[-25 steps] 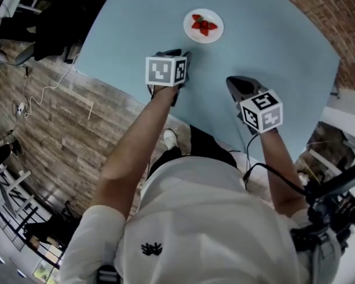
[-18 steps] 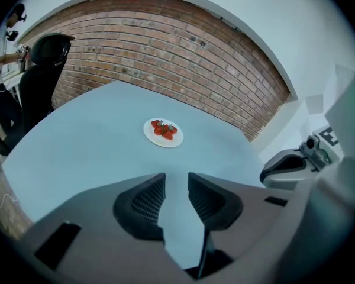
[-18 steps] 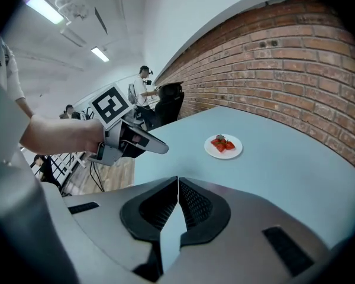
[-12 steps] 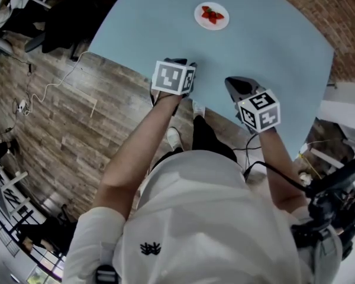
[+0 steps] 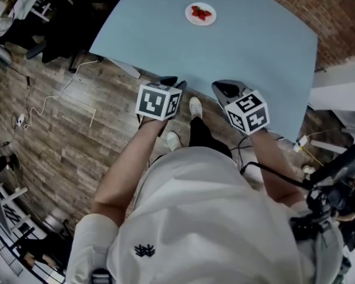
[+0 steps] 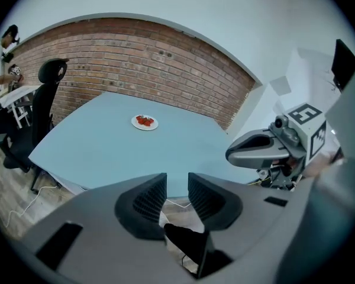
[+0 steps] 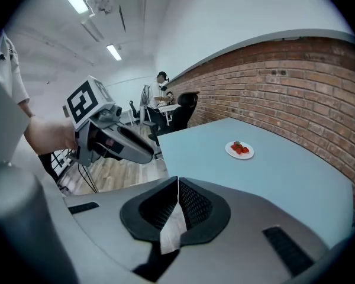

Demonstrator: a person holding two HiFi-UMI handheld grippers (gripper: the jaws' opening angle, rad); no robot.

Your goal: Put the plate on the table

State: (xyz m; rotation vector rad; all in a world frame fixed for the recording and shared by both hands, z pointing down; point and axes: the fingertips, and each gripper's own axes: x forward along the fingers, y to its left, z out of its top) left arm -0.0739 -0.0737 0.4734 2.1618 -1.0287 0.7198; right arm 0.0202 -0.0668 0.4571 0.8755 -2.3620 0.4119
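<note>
My left gripper (image 6: pixel 177 183) has its jaws spread, a clear gap between them and nothing in it. My right gripper (image 7: pixel 177 183) has its jaws pressed together at the tips; the pale sliver below them may be floor showing through. The two are side by side at the near edge of the blue table (image 5: pixel 254 46). The white plate (image 5: pixel 190 16) sits flat on the table well ahead of both, carrying red strawberries (image 7: pixel 241 148), and neither gripper touches it
</note>
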